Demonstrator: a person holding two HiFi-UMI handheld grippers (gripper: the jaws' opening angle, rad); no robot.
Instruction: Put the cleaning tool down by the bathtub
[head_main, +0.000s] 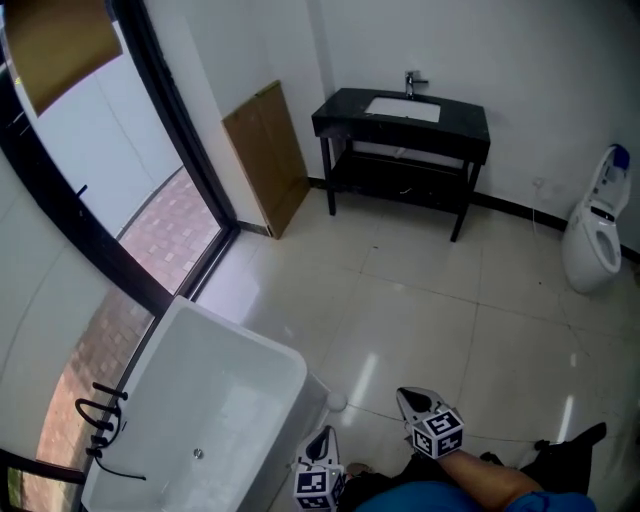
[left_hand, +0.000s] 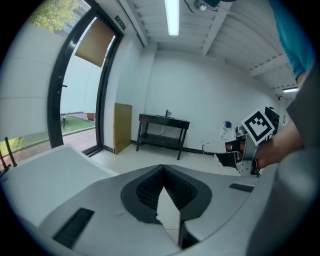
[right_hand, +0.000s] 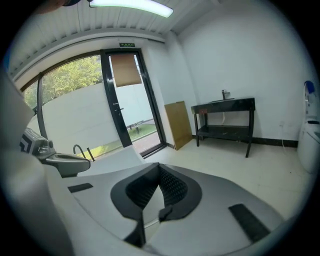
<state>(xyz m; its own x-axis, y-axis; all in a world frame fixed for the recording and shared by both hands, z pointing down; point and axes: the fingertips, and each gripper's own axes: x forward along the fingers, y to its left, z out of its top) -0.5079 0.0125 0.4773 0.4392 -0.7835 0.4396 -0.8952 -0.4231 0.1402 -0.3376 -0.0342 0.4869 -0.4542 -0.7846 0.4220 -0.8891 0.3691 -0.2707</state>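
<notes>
The white bathtub fills the lower left of the head view, with a black tap on its rim. A small white round thing lies on the floor at the tub's near corner; I cannot tell whether it is the cleaning tool. My left gripper is at the bottom edge beside that corner, and my right gripper is just to its right. Both are raised over the floor and hold nothing. In the gripper views the left gripper and the right gripper have their tips together.
A black console with a white basin stands against the far wall. A brown board leans beside the black-framed glass door. A white toilet is at the right. A dark shape lies at the bottom right.
</notes>
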